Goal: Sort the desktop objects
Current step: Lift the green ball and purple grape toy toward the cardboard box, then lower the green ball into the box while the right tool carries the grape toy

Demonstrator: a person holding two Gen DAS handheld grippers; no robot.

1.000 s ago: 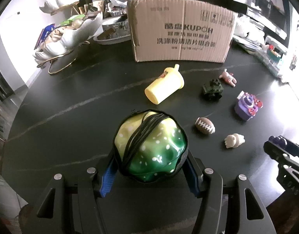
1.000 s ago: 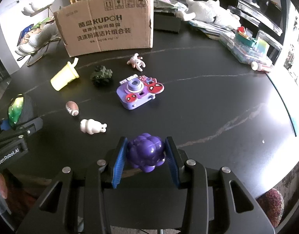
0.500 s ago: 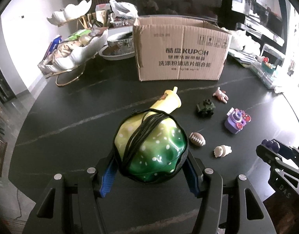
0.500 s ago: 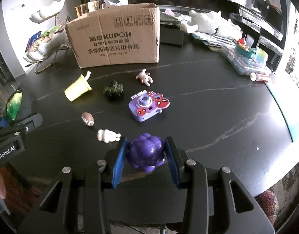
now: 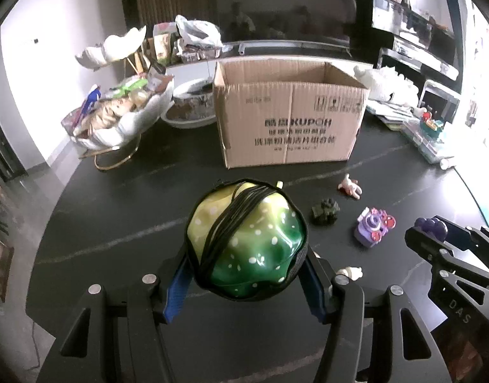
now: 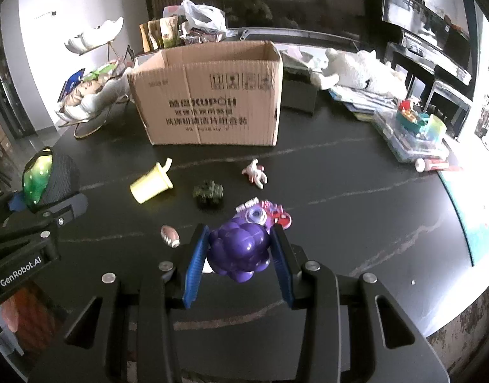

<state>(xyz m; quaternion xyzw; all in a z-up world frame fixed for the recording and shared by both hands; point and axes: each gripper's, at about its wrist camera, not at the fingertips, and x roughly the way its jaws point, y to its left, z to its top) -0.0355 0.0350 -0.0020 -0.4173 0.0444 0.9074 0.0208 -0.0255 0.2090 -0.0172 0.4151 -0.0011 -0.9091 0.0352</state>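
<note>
Gripping green pouch and purple grape toy, both fingers above cluttered black table, cardboard box behind.

The left claw is closed on a green and yellow ball with white dots and a black cord around it, above the dark tabletop. An open cardboard box stands near the far edge. Toward the right edge lie a green tank toy, a purple toy camera and a small pink-white figure. At the right, the right claw grips a purple lumpy toy.
</note>
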